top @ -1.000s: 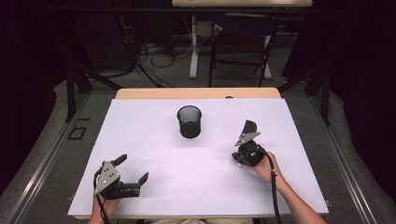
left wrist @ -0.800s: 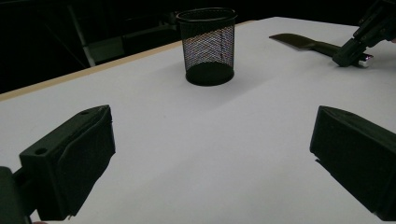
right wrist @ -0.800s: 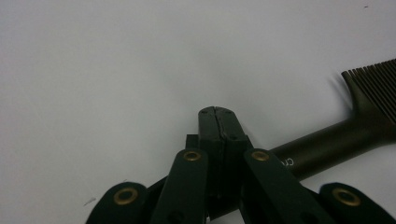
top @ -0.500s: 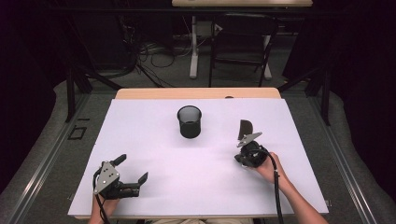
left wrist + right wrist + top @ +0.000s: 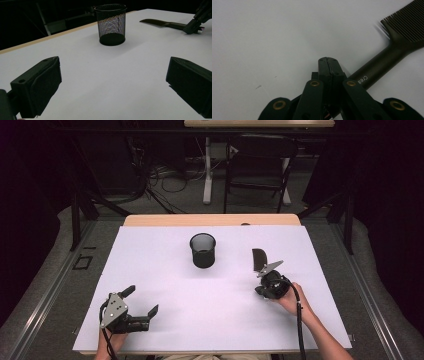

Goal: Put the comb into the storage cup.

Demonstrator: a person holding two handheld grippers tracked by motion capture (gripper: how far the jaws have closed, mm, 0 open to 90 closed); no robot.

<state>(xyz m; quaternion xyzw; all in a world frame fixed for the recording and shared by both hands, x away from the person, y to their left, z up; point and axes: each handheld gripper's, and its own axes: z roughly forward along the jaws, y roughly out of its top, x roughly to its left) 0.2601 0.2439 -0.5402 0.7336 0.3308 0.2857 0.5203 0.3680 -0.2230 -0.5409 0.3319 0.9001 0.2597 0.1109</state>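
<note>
A black comb [image 5: 259,257] lies flat on the white table cover [image 5: 165,270], right of a black mesh cup [image 5: 203,251]. My right gripper [image 5: 261,271] is shut, and its jaw tips meet with nothing between them. In the right gripper view the right gripper [image 5: 327,60] rests over the comb's handle [image 5: 384,58], which runs out from under its right side to the teeth at the upper right. My left gripper [image 5: 144,300] stands open near the front left edge with nothing in it. In the left gripper view the left gripper [image 5: 112,75] faces the cup [image 5: 111,25] and the comb [image 5: 160,23].
The table's wooden back edge [image 5: 210,220] shows past the white cover. Beyond it stand a dark chair [image 5: 260,165] and floor cables. A cable trails from the right gripper along the person's forearm [image 5: 310,320].
The comb has swung from tilting up-right to lying almost straight away from the person, a little further left. The right gripper shifted slightly with it. The left gripper has stayed put.
</note>
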